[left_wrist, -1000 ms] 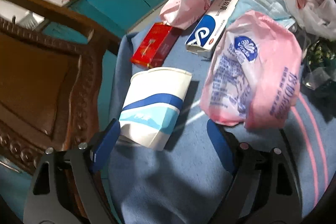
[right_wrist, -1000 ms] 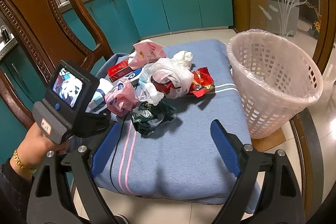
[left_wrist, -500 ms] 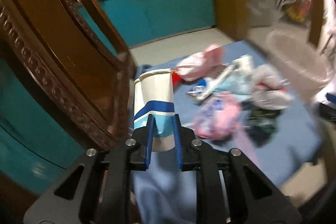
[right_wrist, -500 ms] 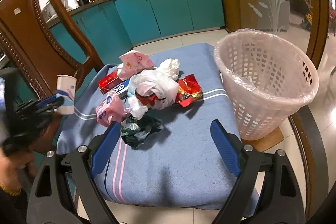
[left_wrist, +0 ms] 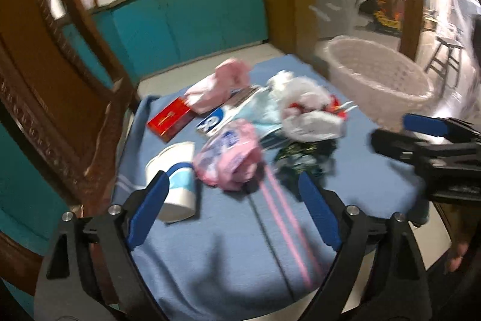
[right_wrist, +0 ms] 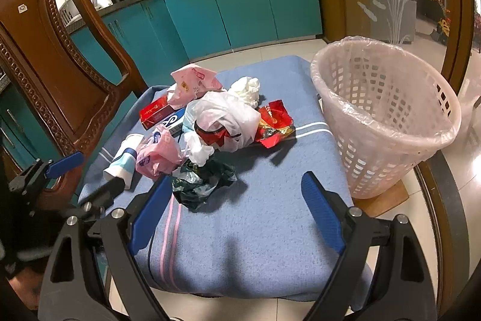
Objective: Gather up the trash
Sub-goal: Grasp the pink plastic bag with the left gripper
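A white and blue paper cup (left_wrist: pixel 177 170) (right_wrist: pixel 123 161) lies on its side at the left edge of the blue cloth (right_wrist: pixel 255 215). Just short of the cup's base, my left gripper (left_wrist: pixel 233 185) (right_wrist: pixel 90 175) is opening its jaws, and nothing is between them. Beside the cup sits a pile of trash: a pink bag (right_wrist: pixel 159 152), a white plastic bag (right_wrist: pixel 222 116), a red foil wrapper (right_wrist: pixel 275 122), a red box (right_wrist: pixel 156 113) and a dark green wrapper (right_wrist: pixel 201 182). My right gripper (right_wrist: pixel 236 185) (left_wrist: pixel 390 131) hangs open and empty over the cloth's near side.
A lined white lattice basket (right_wrist: pixel 387 116) (left_wrist: pixel 375 80) stands at the cloth's right edge. A carved wooden chair (right_wrist: pixel 45 50) rises on the left. Teal kitchen cabinets (right_wrist: pixel 240 5) lie beyond the floor. A thin black cable (right_wrist: pixel 150 248) runs over the front of the cloth.
The left gripper closed on the paper cup and lifted it upright, then opened; the cup now lies on the cloth. The left view swung toward the basket. The right gripper stayed still.
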Tool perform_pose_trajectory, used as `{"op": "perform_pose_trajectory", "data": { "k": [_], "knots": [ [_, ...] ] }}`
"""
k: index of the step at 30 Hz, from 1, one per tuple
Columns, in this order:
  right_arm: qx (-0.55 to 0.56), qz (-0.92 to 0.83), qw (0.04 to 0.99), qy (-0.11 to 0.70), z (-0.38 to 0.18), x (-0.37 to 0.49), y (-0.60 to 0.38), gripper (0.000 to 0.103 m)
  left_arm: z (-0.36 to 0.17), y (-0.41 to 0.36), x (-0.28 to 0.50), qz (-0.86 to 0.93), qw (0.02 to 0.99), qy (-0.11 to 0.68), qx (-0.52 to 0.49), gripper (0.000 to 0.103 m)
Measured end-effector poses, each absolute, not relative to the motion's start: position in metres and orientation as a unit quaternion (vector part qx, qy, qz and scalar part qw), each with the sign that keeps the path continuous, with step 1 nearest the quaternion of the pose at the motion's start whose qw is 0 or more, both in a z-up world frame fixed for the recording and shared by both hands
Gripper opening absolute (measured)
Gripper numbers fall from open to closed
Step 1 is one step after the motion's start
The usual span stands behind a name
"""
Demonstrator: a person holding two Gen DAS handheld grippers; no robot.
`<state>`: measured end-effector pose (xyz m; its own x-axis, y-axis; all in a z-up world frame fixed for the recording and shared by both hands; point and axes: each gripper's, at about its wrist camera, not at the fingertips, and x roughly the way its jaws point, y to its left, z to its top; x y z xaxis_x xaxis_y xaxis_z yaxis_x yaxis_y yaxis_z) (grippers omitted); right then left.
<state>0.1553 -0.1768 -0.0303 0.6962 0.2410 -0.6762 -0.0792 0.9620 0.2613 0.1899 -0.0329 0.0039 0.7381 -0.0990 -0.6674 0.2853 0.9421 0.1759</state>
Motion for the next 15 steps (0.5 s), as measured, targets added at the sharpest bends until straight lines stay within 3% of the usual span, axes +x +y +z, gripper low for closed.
{"op": "perform_pose_trajectory", "data": {
  "k": [7, 15],
  "knots": [
    [0.106, 0.087, 0.914, 0.382, -0.031, 0.156, -0.175, 0.086, 0.003, -0.029, 0.195, -0.081, 0.92, 0.358, 0.14, 0.091],
    [0.095, 0.098, 0.911, 0.39, -0.033, 0.154, -0.166, 0.086, -0.027, 0.016, 0.232, -0.109, 0.893, 0.437, 0.02, 0.097]
  ]
}}
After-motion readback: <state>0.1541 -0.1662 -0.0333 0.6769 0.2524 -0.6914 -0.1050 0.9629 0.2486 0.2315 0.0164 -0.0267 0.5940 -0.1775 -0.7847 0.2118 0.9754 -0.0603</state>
